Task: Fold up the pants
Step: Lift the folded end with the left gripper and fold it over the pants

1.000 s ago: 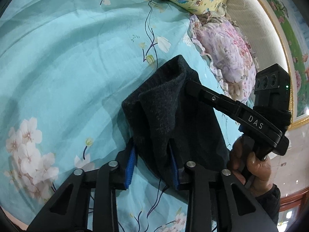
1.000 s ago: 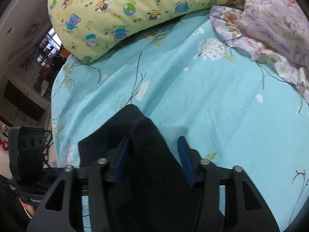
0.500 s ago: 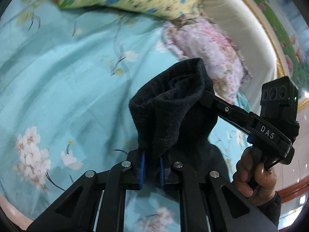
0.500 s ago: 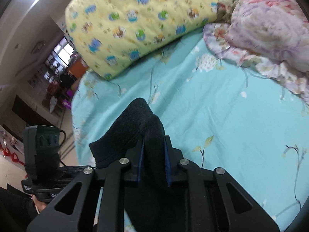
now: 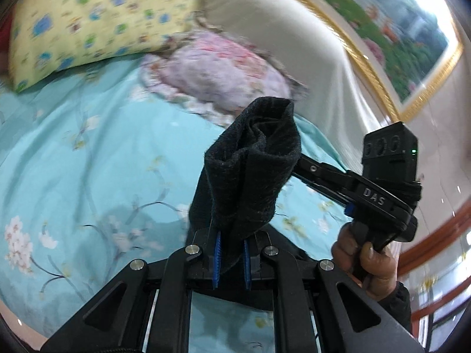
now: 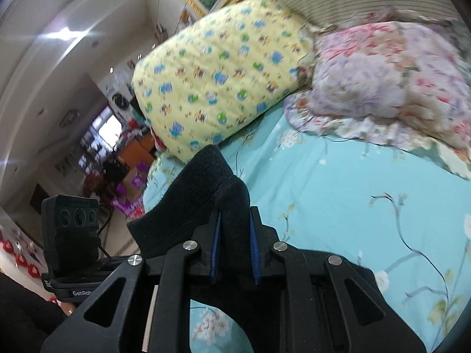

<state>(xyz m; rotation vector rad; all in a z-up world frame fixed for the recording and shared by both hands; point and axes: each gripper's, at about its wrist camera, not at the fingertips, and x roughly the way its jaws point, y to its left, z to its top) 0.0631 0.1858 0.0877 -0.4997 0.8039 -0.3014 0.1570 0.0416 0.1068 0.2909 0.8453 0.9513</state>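
Note:
The pants [image 5: 250, 176] are dark, fuzzy fabric, lifted off the turquoise floral bedsheet [image 5: 88, 161]. My left gripper [image 5: 231, 260] is shut on one edge of them, with the cloth standing up between the blue pads. My right gripper [image 6: 234, 250] is shut on another edge of the pants [image 6: 194, 203]. The right gripper also shows in the left wrist view [image 5: 297, 167], its fingers hidden in the cloth. The rest of the pants hangs below both grippers, out of sight.
A yellow cartoon-print pillow [image 6: 217, 79] and a pink floral pillow [image 6: 388, 82] lie at the head of the bed. A padded headboard [image 5: 282, 32] and a gold-framed picture [image 5: 382, 26] stand behind. The left gripper's body [image 6: 70, 229] is at the right wrist view's left.
Both grippers closed on the pants and lifted them up off the sheet; the views now tilt toward the pillows and headboard.

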